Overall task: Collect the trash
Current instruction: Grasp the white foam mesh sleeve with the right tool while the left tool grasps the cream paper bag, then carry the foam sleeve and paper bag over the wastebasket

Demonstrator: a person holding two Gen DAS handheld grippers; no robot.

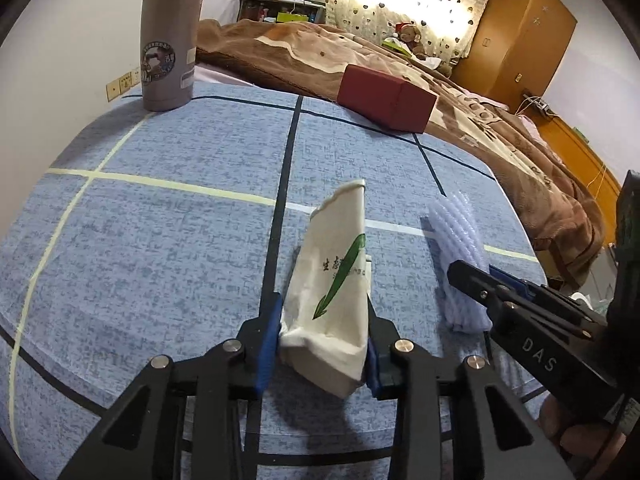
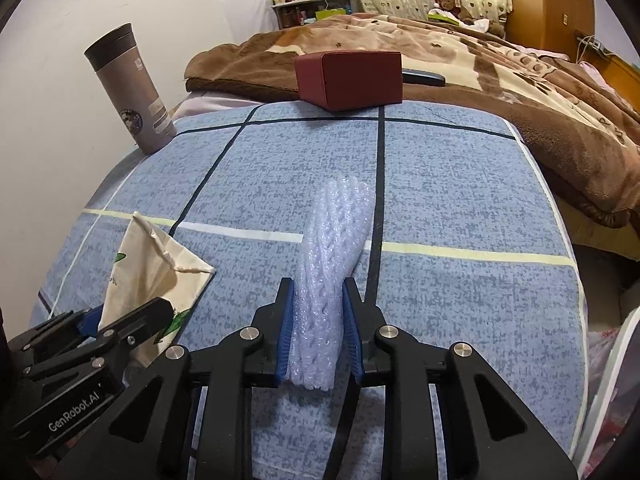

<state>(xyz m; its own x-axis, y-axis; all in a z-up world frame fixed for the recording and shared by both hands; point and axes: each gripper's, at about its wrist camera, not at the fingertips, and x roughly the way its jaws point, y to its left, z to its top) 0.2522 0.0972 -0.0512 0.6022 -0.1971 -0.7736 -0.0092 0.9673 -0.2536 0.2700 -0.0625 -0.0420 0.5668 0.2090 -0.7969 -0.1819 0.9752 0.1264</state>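
Note:
A crushed white paper cup [image 1: 334, 280] with a green arrow print sits between the blue pads of my left gripper [image 1: 322, 320], which is shut on it just above the blue checked bedsheet [image 1: 160, 208]. The cup also shows at the left of the right wrist view [image 2: 156, 264]. A white foam net sleeve [image 2: 326, 276] is pinched between the pads of my right gripper [image 2: 318, 312]. In the left wrist view the sleeve [image 1: 456, 240] and the right gripper [image 1: 476, 276] lie just right of the cup.
A grey thermos [image 1: 170, 36] stands at the sheet's far left corner. A dark red box [image 1: 386, 96] rests at the far edge against a brown blanket [image 1: 300, 52]. A wooden wardrobe [image 1: 520, 36] stands at the back right. The bed edge drops off at the right [image 2: 580, 280].

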